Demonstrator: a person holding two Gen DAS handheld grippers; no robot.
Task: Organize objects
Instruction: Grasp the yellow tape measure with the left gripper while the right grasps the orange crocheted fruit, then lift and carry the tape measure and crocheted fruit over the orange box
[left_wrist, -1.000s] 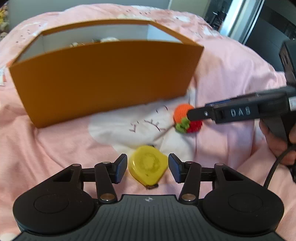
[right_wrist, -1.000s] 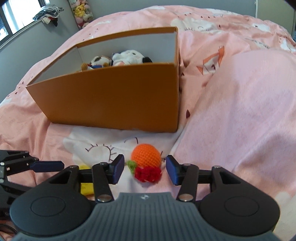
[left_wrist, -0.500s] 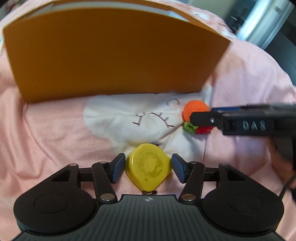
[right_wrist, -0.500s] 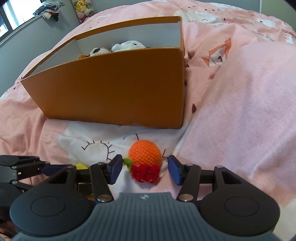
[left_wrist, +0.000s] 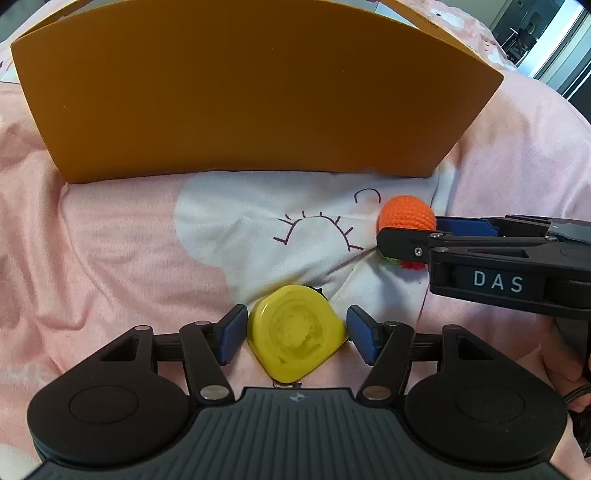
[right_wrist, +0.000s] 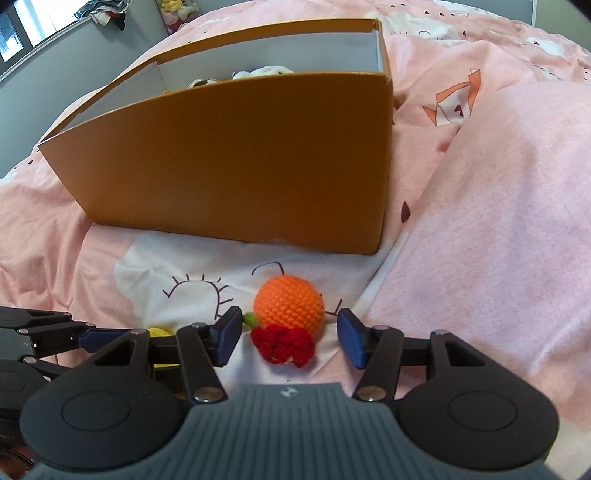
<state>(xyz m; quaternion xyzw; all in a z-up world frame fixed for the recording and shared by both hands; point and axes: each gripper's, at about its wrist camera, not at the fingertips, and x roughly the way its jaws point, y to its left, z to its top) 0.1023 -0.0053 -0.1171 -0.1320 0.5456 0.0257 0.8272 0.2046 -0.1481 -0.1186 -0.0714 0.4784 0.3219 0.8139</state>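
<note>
A yellow tape measure lies flat on the bedding between the pads of my left gripper. Its jaws are opening and flank the case closely without pressing it. An orange crochet ball with a red flower and a green leaf rests on the white print. My right gripper is open around it, with a gap on each side. In the left wrist view the right gripper comes in from the right around that crochet toy. An orange box stands just behind both objects, with plush toys inside.
Pink bedding with a white cartoon print covers everything. A raised pink fold lies to the right of the crochet toy. The orange box wall fills the far side of the left wrist view. A hand holds the right gripper.
The left gripper's jaws have widened around the tape measure, and its view has rolled and tipped until the box wall hides the box's inside. The right gripper has sunk slightly toward the crochet toy.
</note>
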